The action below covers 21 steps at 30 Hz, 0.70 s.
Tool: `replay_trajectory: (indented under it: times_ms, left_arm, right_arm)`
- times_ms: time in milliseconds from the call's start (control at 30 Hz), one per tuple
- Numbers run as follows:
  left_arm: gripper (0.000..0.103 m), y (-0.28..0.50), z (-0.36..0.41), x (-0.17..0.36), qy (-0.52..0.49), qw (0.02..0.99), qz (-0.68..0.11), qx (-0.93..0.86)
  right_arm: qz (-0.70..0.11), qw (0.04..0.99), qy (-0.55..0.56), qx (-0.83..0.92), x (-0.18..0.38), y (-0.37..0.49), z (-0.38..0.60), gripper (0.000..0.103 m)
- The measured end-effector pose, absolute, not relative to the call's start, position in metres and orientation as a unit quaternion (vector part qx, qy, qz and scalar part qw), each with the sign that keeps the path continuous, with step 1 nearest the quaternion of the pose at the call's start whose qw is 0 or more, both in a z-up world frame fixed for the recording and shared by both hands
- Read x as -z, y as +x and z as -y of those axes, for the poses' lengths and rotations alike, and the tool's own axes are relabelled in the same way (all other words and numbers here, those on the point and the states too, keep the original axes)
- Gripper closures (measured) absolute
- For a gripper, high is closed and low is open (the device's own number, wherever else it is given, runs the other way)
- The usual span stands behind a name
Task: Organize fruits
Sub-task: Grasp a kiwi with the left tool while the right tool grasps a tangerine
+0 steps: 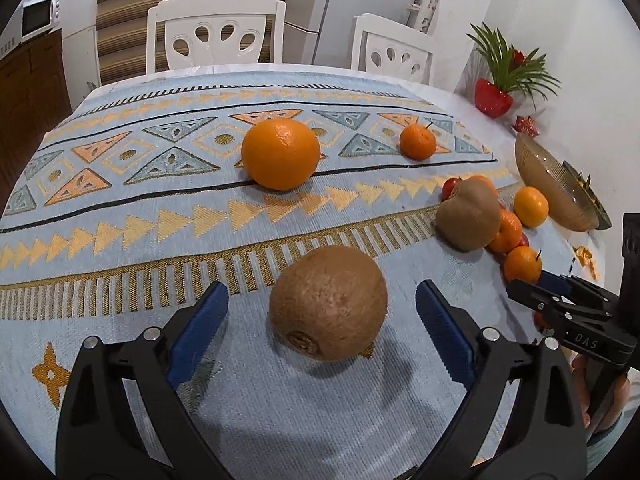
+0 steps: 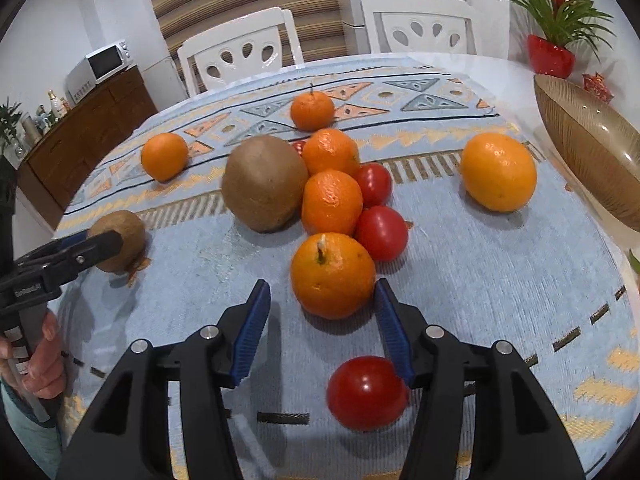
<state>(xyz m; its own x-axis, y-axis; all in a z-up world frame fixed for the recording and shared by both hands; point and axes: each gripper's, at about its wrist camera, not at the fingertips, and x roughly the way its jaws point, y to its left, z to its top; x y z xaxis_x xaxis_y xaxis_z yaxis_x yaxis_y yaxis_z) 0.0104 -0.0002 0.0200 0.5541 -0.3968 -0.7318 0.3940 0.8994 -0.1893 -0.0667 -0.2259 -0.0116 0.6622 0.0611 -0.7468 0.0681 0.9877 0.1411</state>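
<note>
Two grippers hang wide open: the left gripper straddles a kiwi without touching, the right gripper flanks an orange, grasping nothing. Fruit lies scattered over the patterned tablecloth; a glass bowl sits at the table's right edge, white chairs beyond.

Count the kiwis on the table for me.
2: one kiwi between the open left gripper fingers, a larger kiwi against the orange-and-tomato cluster. Others may hide behind.

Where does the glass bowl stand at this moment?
The glass bowl stands at the table's far right edge in both views, just right of a lone orange and before the red plant pot.
</note>
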Motion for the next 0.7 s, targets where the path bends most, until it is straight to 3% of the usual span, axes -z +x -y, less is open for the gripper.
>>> replay_trajectory:
  times_ms: [300, 500, 567, 700]
  left_arm:
    - [0.013, 0.010, 0.006, -0.017, 0.015, 0.879, -0.421, 0.225]
    - [0.030, 0.012, 0.010, -0.012, 0.024, 0.875, -0.430, 0.220]
    - [0.040, 0.012, 0.010, -0.011, 0.027, 0.875, -0.431, 0.217]
    - [0.045, 0.011, 0.012, -0.011, 0.035, 0.877, -0.429, 0.215]
  right_arm:
    - [-0.389, 0.920, 0.042, 0.033, 0.009, -0.071, 0.217, 0.049]
    - [-0.388, 0.919, 0.049, 0.044, 0.009, -0.071, 0.222, 0.051]
    - [-0.389, 0.919, 0.052, 0.045, 0.009, -0.071, 0.223, 0.052]
    - [-0.389, 0.919, 0.053, 0.041, 0.010, -0.071, 0.223, 0.062]
